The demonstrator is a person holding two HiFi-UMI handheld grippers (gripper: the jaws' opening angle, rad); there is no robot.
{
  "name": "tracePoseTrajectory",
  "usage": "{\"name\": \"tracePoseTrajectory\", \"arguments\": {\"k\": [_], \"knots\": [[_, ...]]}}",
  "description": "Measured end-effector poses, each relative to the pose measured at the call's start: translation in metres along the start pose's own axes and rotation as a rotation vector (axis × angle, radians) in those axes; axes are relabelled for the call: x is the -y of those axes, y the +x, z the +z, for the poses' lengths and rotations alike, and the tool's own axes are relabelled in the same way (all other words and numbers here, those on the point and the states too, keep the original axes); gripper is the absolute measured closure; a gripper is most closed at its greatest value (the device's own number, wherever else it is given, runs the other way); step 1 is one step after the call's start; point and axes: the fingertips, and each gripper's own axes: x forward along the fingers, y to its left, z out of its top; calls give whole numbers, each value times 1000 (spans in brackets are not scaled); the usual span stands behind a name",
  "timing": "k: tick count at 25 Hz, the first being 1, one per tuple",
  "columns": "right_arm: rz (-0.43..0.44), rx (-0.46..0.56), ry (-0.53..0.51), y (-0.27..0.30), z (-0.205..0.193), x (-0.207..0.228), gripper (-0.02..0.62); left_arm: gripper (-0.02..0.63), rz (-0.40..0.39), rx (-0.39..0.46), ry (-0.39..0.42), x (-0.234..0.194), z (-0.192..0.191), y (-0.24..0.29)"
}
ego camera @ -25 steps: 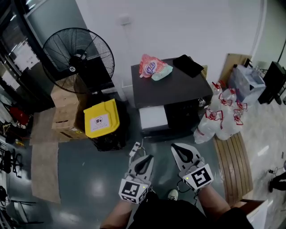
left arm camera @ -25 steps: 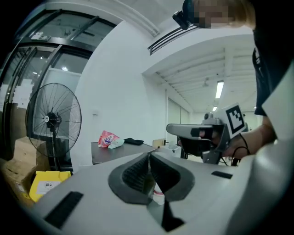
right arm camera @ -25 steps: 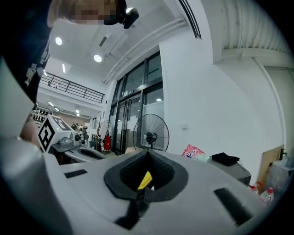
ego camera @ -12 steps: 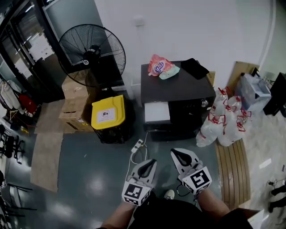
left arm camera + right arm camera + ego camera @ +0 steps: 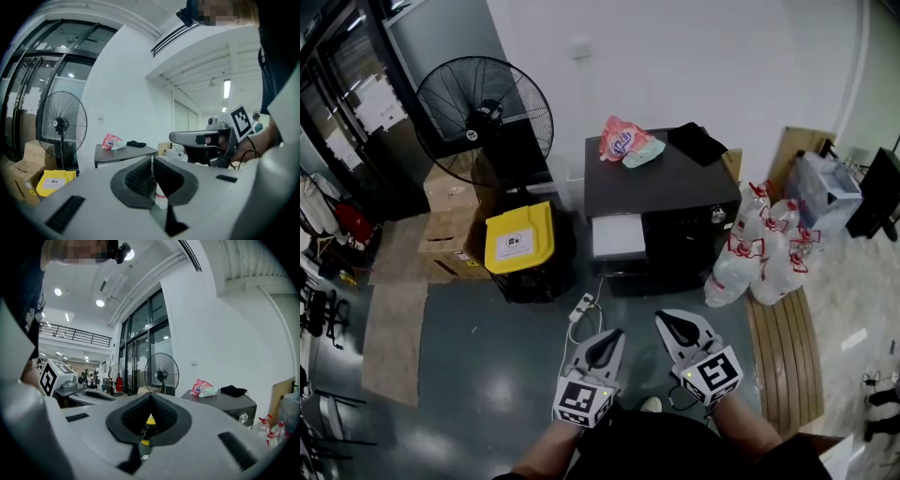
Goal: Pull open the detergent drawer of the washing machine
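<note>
The dark washing machine (image 5: pixel 666 192) stands against the white wall, with a white drawer panel (image 5: pixel 619 234) at its front upper left. Whether that panel is pulled out I cannot tell. My left gripper (image 5: pixel 605 339) and right gripper (image 5: pixel 675 323) hover side by side over the floor, well short of the machine, both pointing toward it. In the left gripper view the left gripper (image 5: pixel 152 158) is shut with nothing in it, and the machine (image 5: pixel 124 152) lies far ahead. The right gripper (image 5: pixel 150 397) is shut and holds nothing; the machine's round knob (image 5: pixel 243 417) shows at its right.
A pink bag (image 5: pixel 623 139) and a black cloth (image 5: pixel 698 141) lie on the machine's top. Left of it stand a yellow-lidded bin (image 5: pixel 518 239), cardboard boxes (image 5: pixel 441 234) and a big fan (image 5: pixel 483 112). Bags of bottles (image 5: pixel 759 253) crowd its right. A power strip (image 5: pixel 581 307) lies on the floor.
The head view has swung a little, so the machine and fan sit differently in it. Both grippers stay shut and side by side, shifted only slightly in front of the machine.
</note>
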Motion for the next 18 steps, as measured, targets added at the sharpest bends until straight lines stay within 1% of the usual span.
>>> {"name": "tracePoseTrajectory", "arguments": {"k": [6, 18], "knots": [[-2, 2, 27, 4, -6, 9, 592, 589, 2, -9, -8, -4, -4, 11], [-18, -4, 52, 10, -12, 17, 592, 589, -31, -37, 3, -4, -6, 23]]}}
